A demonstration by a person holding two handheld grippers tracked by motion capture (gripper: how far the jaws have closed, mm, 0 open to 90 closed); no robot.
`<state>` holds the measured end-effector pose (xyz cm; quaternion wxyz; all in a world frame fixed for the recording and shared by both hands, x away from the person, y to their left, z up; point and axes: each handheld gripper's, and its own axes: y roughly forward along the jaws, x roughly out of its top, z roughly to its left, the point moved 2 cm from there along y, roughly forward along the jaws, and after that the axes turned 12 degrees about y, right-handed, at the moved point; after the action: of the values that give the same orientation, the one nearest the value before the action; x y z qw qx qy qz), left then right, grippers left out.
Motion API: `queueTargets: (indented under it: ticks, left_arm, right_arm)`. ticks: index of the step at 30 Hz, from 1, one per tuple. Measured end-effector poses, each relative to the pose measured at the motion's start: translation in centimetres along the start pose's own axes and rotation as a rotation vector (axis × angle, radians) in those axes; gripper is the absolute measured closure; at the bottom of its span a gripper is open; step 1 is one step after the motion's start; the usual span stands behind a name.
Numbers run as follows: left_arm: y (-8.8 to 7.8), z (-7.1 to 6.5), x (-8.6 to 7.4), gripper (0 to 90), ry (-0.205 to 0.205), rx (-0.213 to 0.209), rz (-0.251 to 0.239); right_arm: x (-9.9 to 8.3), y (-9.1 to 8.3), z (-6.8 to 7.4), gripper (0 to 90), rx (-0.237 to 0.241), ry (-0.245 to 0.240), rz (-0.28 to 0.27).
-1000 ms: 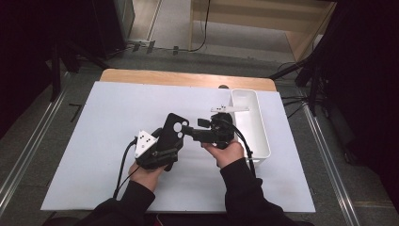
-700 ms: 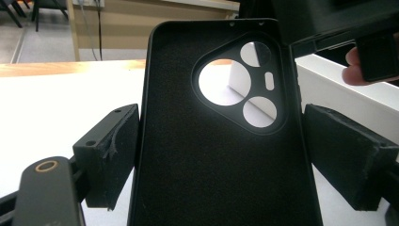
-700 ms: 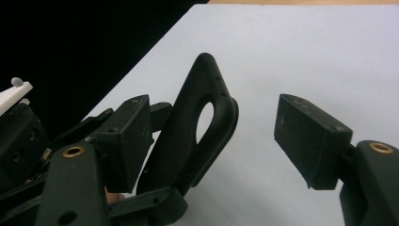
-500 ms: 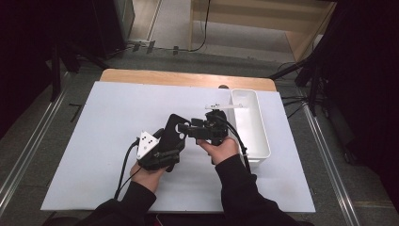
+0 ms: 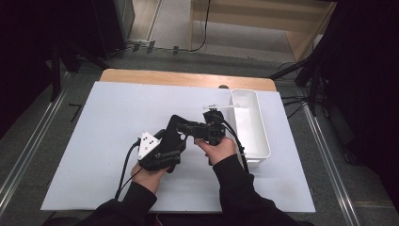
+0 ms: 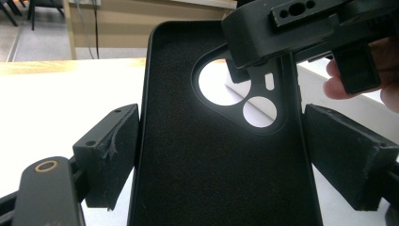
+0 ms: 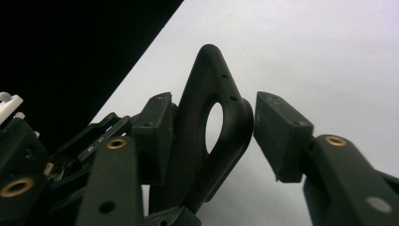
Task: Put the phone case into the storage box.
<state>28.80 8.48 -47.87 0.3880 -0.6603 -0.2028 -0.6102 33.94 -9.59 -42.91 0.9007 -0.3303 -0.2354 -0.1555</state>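
Observation:
A black phone case (image 6: 221, 155) stands upright in my left gripper (image 6: 226, 160), whose pads (image 6: 113, 150) press on its two long sides, inner face and camera cutout toward me. In the high view the left gripper (image 5: 168, 145) holds the case (image 5: 174, 128) over the middle of the white sheet. My right gripper (image 5: 187, 128) reaches in from the right onto the case's top corner. In the right gripper view the case (image 7: 207, 84) is edge-on between the jaws of that gripper (image 7: 211, 113). They have just been closing; one pad (image 7: 277, 132) still stands a sliver off the edge.
A white rectangular bin (image 5: 258, 141) lies to the right of the hands, with a small white piece (image 5: 214, 106) by its far rim. The white sheet (image 5: 108, 122) covers a wooden table (image 5: 155, 76). Dark stands and cables surround the table.
The right gripper has shifted left onto the top of the case and its jaws have narrowed around it. The left gripper and the case have kept still.

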Motion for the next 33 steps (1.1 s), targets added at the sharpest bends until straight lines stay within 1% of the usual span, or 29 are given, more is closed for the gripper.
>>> queueTargets:
  ticks: [1,2,3,5,6,8,9,10,11,18,21,22,25,26,27,28,29,30,32,33]
  left_arm:
    - [0.0,0.0,0.0,13.7,-0.001,-0.001,0.0]
    - [0.0,0.0,0.0,13.7,-0.001,0.0,-0.001]
    - [0.0,0.0,0.0,13.7,-0.001,0.0,-0.001]
    - [-0.1,0.0,0.0,13.7,0.003,0.0,0.006]
    - [0.0,-0.1,0.0,13.6,0.002,-0.004,-0.001]
    - [-0.1,-0.3,0.0,13.6,0.003,-0.007,0.002]
    - [-0.1,-0.3,0.0,13.6,0.003,-0.007,0.002]
    - [-0.1,-0.3,0.0,13.6,0.004,-0.007,-0.004]
    - [-0.1,-0.4,0.0,13.6,0.007,-0.007,-0.006]
    - [0.0,-0.4,-0.1,13.3,0.004,-0.007,-0.003]
    - [-0.1,-0.4,0.0,13.2,0.008,-0.004,-0.008]
    - [-0.1,-0.4,0.1,13.1,0.002,-0.013,-0.013]
    - [-0.2,-0.4,0.1,12.9,0.008,-0.017,-0.012]
    - [-0.1,-0.2,0.1,12.8,0.0,-0.033,-0.011]
    - [-0.1,-0.2,0.1,12.7,0.0,-0.033,-0.011]
    - [-0.1,-0.1,0.2,12.6,-0.012,-0.05,-0.015]
    - [-0.1,-0.1,0.2,12.5,-0.012,-0.05,-0.015]
    - [-0.1,0.1,0.3,12.3,-0.023,-0.08,0.001]
    - [0.0,0.1,0.4,12.1,-0.029,-0.087,0.001]
    - [-0.1,0.2,0.6,12.1,-0.023,-0.093,0.009]
  right_arm:
    - [0.0,0.0,0.0,50.5,0.004,0.011,0.003]
    - [0.0,0.0,-0.1,54.7,0.01,0.029,0.013]
    - [0.1,0.0,-0.1,56.1,0.013,0.041,0.019]
    - [0.1,0.0,-0.1,61.8,0.016,0.062,0.024]
    - [0.1,-0.1,-0.1,63.7,0.017,0.066,0.025]
    - [0.2,-0.2,-0.2,67.3,0.011,0.07,0.023]
    - [0.2,-0.2,-0.2,67.3,0.011,0.07,0.023]
    - [0.2,-0.3,-0.2,71.0,0.007,0.084,0.024]
    - [0.2,-0.3,-0.3,71.5,0.015,0.088,0.024]
    - [0.3,-0.4,-0.1,74.1,0.023,0.117,0.041]
    - [0.3,-0.5,-0.1,74.3,0.027,0.119,0.041]
    - [0.4,-0.6,0.1,74.3,0.028,0.124,0.04]
    - [0.4,-0.6,0.1,74.3,0.029,0.119,0.039]
    - [0.4,-0.7,0.2,74.4,0.025,0.111,0.036]
    - [0.4,-0.8,0.3,74.5,0.027,0.115,0.035]
    - [0.4,-0.8,0.3,74.5,0.028,0.111,0.035]
    - [0.4,-0.8,0.3,74.5,0.028,0.111,0.035]
    - [0.4,-0.9,0.4,74.5,0.027,0.114,0.033]
    - [0.4,-1.0,0.4,74.5,0.024,0.107,0.032]
    - [0.5,-1.0,0.4,74.5,0.022,0.104,0.029]
